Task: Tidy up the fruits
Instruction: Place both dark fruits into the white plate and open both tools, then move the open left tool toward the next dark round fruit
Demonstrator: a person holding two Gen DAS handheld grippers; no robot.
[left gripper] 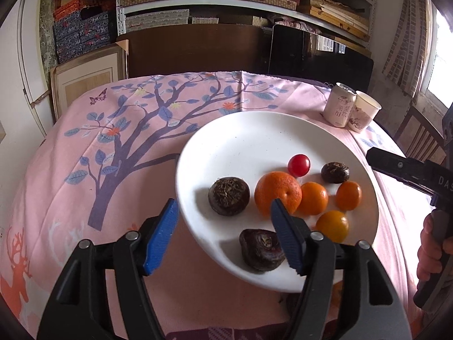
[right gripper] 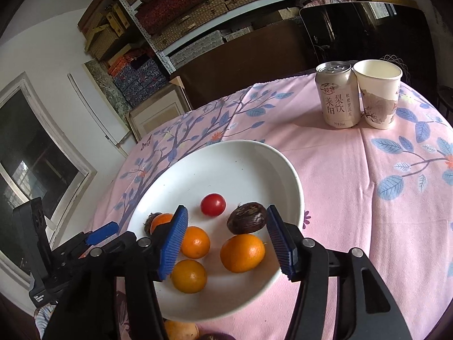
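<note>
A white plate (left gripper: 240, 136) on the pink cloth holds several orange citrus fruits (left gripper: 277, 192), a red cherry tomato (left gripper: 298, 165) and three dark brown water chestnuts (left gripper: 228, 196). My left gripper (left gripper: 223, 238) is open and empty, its jaws spread over the plate's near left rim. My right gripper (right gripper: 226, 240) is open and empty above the plate (right gripper: 240, 155), its jaws either side of an orange (right gripper: 243, 252). The tomato (right gripper: 213, 204) and a chestnut (right gripper: 247, 217) lie just beyond it. The right gripper also shows at the right edge of the left wrist view (left gripper: 410, 167).
A drink can (right gripper: 338, 96) and a paper cup (right gripper: 378, 93) stand together at the table's far right. More fruit (right gripper: 181, 330) lies on the cloth just below the plate's near rim. A dark chair back and stacked shelves stand behind the table.
</note>
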